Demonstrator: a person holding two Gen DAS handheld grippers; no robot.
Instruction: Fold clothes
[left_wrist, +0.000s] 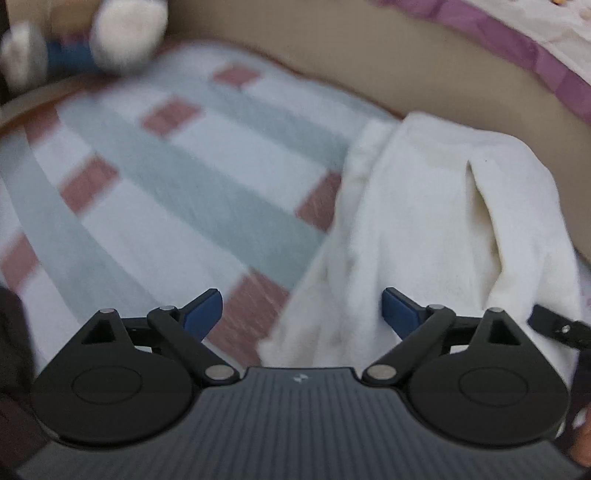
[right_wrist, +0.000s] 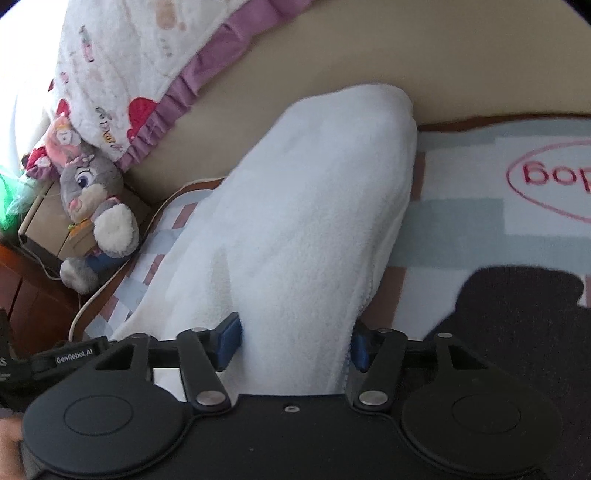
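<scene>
A thick white fleece garment (right_wrist: 306, 221) lies folded lengthwise on a checked blanket (right_wrist: 461, 221) of pale blue, white and pink. My right gripper (right_wrist: 295, 345) is shut on its near end, and the cloth fills the gap between both blue pads. In the left wrist view the same white garment (left_wrist: 424, 229) runs up the right side. My left gripper (left_wrist: 301, 310) is open wide over its near left edge and the blanket (left_wrist: 166, 184), its pads touching nothing. A black part of the right gripper (left_wrist: 561, 328) shows at the right edge.
A grey plush rabbit (right_wrist: 96, 206) sits at the blanket's left edge beside a cardboard box (right_wrist: 48, 218). A white quilt with a purple frill (right_wrist: 147, 66) lies on the tan mattress (right_wrist: 443, 55) behind. Dark fabric (right_wrist: 517, 314) covers the near right.
</scene>
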